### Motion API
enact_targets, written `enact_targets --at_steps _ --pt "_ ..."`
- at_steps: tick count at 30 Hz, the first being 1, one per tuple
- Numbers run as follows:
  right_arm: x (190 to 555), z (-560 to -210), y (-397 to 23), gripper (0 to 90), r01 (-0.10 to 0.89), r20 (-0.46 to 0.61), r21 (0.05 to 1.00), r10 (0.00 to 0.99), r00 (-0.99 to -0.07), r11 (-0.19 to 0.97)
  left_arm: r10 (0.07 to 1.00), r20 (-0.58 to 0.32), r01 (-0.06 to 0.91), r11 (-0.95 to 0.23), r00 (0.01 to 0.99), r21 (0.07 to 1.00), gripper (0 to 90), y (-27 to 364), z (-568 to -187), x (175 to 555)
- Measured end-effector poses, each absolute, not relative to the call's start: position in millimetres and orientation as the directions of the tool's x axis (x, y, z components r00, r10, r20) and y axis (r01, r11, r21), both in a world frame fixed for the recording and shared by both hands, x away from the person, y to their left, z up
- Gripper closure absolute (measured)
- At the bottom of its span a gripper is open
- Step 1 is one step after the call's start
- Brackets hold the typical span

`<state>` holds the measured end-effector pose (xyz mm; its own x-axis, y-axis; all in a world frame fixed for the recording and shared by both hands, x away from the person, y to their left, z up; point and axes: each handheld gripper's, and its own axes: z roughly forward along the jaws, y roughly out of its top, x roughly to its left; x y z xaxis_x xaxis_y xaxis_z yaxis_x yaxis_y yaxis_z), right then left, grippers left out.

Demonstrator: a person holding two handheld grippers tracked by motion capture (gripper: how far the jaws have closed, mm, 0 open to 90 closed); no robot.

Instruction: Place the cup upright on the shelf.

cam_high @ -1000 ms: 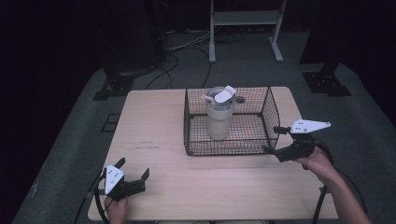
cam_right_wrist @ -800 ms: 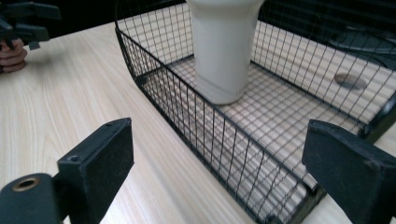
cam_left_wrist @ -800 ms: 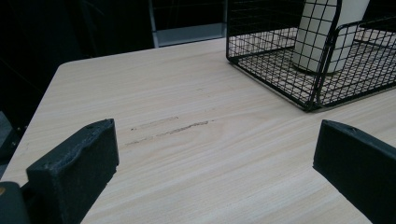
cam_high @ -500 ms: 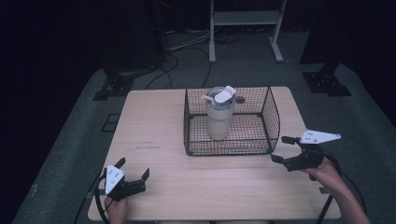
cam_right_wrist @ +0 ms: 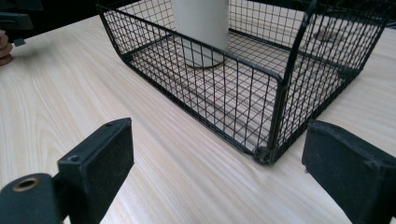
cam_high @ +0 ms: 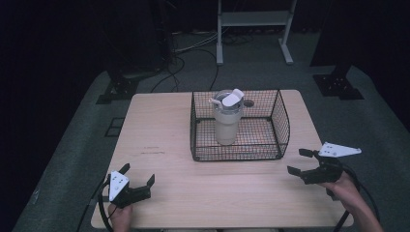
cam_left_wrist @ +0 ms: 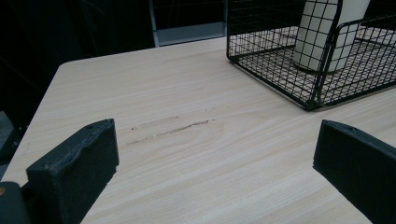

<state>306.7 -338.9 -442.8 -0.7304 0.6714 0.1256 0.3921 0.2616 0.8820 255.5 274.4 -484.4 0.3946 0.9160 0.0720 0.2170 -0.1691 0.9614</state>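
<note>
The tumbler stands upright inside the wire basket, toward its left half, with a pale flip lid tilted open on top. Its body looks smooth, hard and slightly tapered, so it is probably stiff enough to take a firm squeeze but slippery under hard pads; whether it is full or empty cannot be told, so its weight is uncertain. The best hold is likely across the straight wall below the lid, reached from above since the basket walls block a low sideways approach. The loose lid is a poor place to grip.

The basket itself is rigid black wire, light by the look of it, resting on the wooden surface; its rim or a corner post would give the fingers a sure bite, though it may slide or tip with the tall tumbler inside.

The right gripper sits just off the basket's near right corner, fingers spread wide and empty. The left gripper rests well apart at the near left of the surface, fingers also spread, holding nothing.
</note>
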Motion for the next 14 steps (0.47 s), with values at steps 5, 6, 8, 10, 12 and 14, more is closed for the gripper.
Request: enact_targets --at_steps 5,6,8,10,12,14 --pt "299.9 -451.6 -342.0 8.2 0.402 0.135 0.881 0.681 -0.72 0.25 0.916 0.07 0.216 -0.166 0.394 0.962 0.0 274.3 -484.5 255.8" --pt "298.6 -453.0 -341.7 8.2 0.405 0.136 0.88 0.683 -0.718 0.25 0.917 0.07 0.217 -0.166 0.394 0.962 0.0 274.3 -484.5 255.8" --pt "295.4 -455.6 -340.0 8.3 0.404 0.131 0.879 0.686 -0.715 0.254 0.916 0.069 0.218 -0.167 0.396 0.962 0.0 274.5 -484.4 255.9" --pt "291.8 -458.0 -336.7 8.3 0.402 0.121 0.877 0.692 -0.712 0.261 0.916 0.068 0.22 -0.166 0.396 0.961 0.0 274.6 -484.4 256.1" --pt "287.6 -460.7 -331.6 8.3 0.402 0.117 0.878 0.696 -0.709 0.261 0.916 0.066 0.22 -0.164 0.395 0.962 0.0 274.7 -484.4 256.4" --pt "284.9 -461.7 -328.2 8.3 0.402 0.114 0.877 0.701 -0.704 0.261 0.915 0.065 0.221 -0.164 0.398 0.961 0.0 275.0 -484.3 256.8"
